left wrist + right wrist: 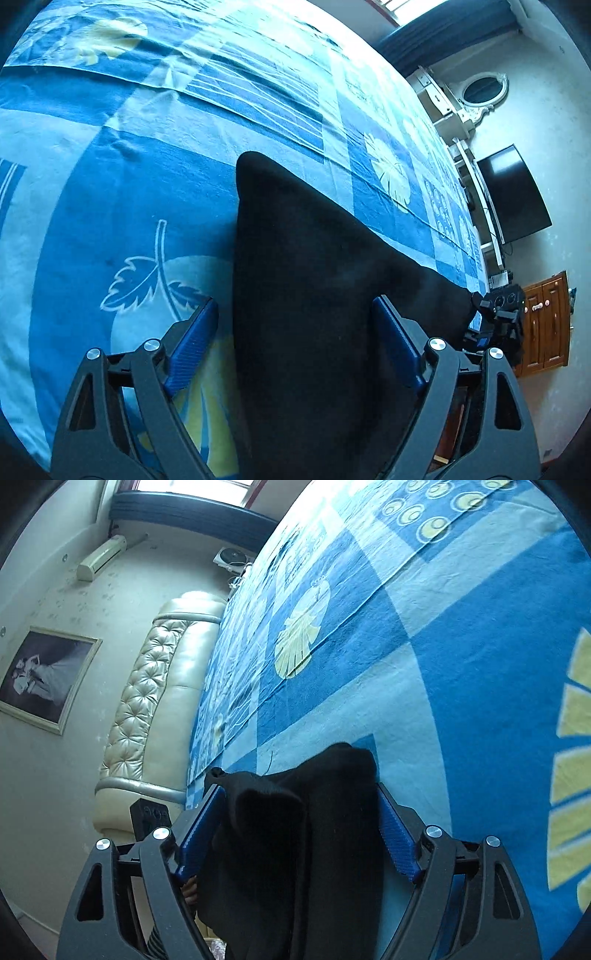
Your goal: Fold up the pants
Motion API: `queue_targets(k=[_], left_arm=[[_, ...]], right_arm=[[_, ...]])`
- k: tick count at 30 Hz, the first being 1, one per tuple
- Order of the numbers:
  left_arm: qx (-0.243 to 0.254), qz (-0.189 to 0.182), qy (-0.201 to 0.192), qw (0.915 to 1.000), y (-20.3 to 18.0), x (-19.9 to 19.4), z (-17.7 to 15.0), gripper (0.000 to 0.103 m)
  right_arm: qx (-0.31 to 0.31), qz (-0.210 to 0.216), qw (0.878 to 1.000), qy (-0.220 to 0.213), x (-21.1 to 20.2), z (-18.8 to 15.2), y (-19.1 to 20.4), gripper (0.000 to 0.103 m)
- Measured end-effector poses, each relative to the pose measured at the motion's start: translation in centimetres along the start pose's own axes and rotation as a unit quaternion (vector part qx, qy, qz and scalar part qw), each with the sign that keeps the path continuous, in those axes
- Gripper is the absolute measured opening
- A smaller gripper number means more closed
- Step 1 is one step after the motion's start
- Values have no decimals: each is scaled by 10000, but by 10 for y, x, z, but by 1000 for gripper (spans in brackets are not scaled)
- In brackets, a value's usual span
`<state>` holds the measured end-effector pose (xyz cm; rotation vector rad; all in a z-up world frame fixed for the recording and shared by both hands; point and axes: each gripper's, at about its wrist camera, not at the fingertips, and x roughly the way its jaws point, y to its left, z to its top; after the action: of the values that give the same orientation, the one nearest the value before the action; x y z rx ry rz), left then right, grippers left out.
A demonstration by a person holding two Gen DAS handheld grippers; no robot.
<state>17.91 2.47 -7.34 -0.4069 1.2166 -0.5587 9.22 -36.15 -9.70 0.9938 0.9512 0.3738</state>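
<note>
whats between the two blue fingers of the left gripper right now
In the left wrist view, the black pants run between the left gripper fingers, lying on the blue patterned bedspread; the fingers stand apart, not clamped.

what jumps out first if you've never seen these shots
The black pants dominate, running up between the wide-set blue pads of the left claw over a bright blue patterned bedspread. In the right wrist view the right claw frames bunched cloth, with a tufted cream headboard to the left.
</note>
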Motion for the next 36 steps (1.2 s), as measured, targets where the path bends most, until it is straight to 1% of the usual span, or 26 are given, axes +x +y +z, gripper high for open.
queue_targets(k=[1,2,3,4,5,6,7,8,10,12,14,17,20,27,36], left_arm=[[119,47,0,9999,-3,3,1,82],[253,106,-6,9996,-6,4,1,73],[343,129,10,9993,-7,6,1,64],[460,254,13,9986,-11,8,1,62],[535,319,-7,9981,-14,8,-1,56],[606,362,-35,9975,-17,7,-1,51],[683,439,-109,9966,-21,5,-3,50],[704,482,-144,9962,-22,4,-3,45],[748,614,-255,9950,-26,-1,-4,40],[735,694,-356,9942,-29,-6,-1,31],[754,744,-400,9936,-31,-7,3,28],[950,927,-483,9900,-37,-7,7,26],[1038,1030,-563,9876,-40,-8,11,24],[1014,1137,-669,9861,-37,-6,33,24],[976,1466,-842,9808,-33,0,83,24]], right_arm=[[-42,-15,10000,50,5,2,1,79],[-105,-45,9999,90,6,2,3,79],[-203,-122,9996,119,8,1,5,73],[-298,-241,9991,158,11,-1,5,67],[-296,-300,9989,209,12,-3,3,56],[-255,-274,9991,195,12,-4,0,53],[-222,-232,9994,140,11,-5,-1,51],[-202,-197,9996,96,9,-6,-3,48],[-185,-148,9997,-13,4,-7,-4,47],[-185,-126,9997,-122,2,-8,-2,46],[-177,-74,9996,-191,1,-6,-1,44],[-238,-36,9995,-203,2,-2,4,41],[-314,-23,9993,-206,5,4,10,40],[-355,-12,9991,-237,24,24,15,40],[-487,-26,9983,-319,55,65,32,40]])
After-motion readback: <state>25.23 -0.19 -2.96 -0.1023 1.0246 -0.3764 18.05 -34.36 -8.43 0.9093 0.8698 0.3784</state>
